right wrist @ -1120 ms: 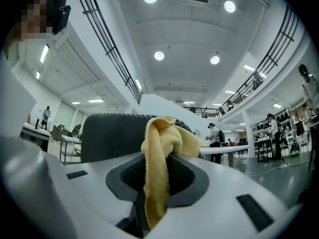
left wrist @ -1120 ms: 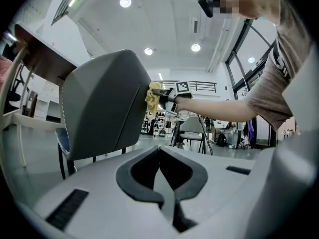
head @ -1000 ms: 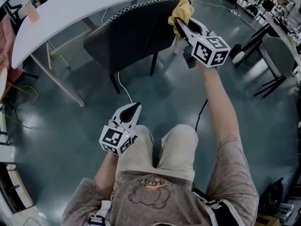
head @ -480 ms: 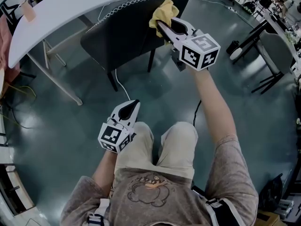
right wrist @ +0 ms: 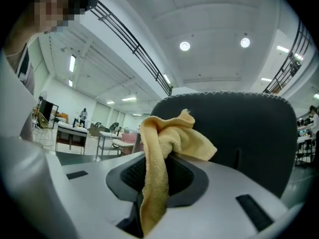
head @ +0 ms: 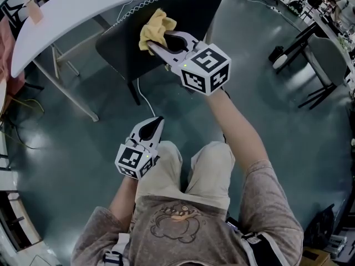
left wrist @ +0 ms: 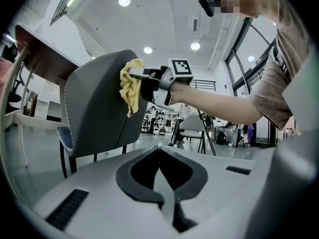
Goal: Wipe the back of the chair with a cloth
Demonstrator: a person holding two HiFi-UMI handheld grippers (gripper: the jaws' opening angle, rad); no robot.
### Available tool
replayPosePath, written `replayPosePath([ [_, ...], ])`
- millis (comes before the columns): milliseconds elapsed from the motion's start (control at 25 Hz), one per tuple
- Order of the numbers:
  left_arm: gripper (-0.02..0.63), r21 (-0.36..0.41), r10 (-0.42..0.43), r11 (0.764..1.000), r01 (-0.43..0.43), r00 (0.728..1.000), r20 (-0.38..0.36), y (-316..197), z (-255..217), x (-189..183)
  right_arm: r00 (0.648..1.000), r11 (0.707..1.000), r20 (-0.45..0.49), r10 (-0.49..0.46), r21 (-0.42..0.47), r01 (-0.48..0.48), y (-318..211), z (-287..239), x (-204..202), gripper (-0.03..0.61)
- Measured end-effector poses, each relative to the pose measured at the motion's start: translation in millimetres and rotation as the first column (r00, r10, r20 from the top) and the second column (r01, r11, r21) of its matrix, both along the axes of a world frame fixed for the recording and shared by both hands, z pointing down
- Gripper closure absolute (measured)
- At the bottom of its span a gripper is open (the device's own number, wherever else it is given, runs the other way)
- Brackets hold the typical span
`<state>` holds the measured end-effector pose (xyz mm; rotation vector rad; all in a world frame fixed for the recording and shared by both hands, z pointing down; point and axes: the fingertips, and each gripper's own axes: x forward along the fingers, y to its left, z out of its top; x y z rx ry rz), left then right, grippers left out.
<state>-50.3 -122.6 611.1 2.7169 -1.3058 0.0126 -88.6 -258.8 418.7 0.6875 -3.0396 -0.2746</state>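
Note:
A dark chair (head: 161, 32) stands pushed under a white table, its back (right wrist: 239, 133) facing me. My right gripper (head: 151, 46) is shut on a yellow cloth (head: 155, 27) and presses it against the middle of the chair's back. From the right gripper view the cloth (right wrist: 164, 153) hangs bunched out of the closed jaws, right in front of the dark back. In the left gripper view the cloth (left wrist: 130, 86) and the right gripper (left wrist: 130, 74) show on the chair back (left wrist: 99, 103). My left gripper (head: 157, 123) rests low by my left thigh, shut and empty.
The white table (head: 83, 10) curves across the chair's far side, on slanted legs (head: 66, 93). A white cable (head: 145, 105) runs over the floor below the chair. Another chair (head: 324, 65) and desks stand at the right.
My right gripper has carried the cloth leftward along the chair's back, from its upper right corner to the middle. The left gripper has stayed put.

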Motion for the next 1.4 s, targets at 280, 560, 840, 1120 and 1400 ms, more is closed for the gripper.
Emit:
replayPosePath([
  [280,0.603,-0.010,-0.017,1.000,0.017,1.000,0.005,5,5,-5,0.992,0.992,0.007,-0.122,0.009,0.122,35,1,-33,0.485],
  [560,0.603,-0.018,-0.018,1.000,0.018,1.000,0.003,9,7,-5,0.989,0.988,0.013,-0.151,0.026,0.150,51,-4,-30,0.485],
  [840,0.603,-0.019,-0.015,1.000,0.015,1.000,0.011,12,11,0,0.999,1.000,0.048,0.008,0.011,-0.009,20,10,35,0.485],
  [1120,0.603,-0.032,-0.037,0.999,0.038,0.999,0.023,13,19,-8,0.976,0.980,0.096,0.198,-0.017,-0.197,-26,24,126,0.485],
  [1400,0.603,-0.035,-0.038,0.999,0.040,0.999,0.037,13,21,-10,0.922,0.927,0.100,0.374,-0.073,-0.368,-84,43,194,0.485],
])
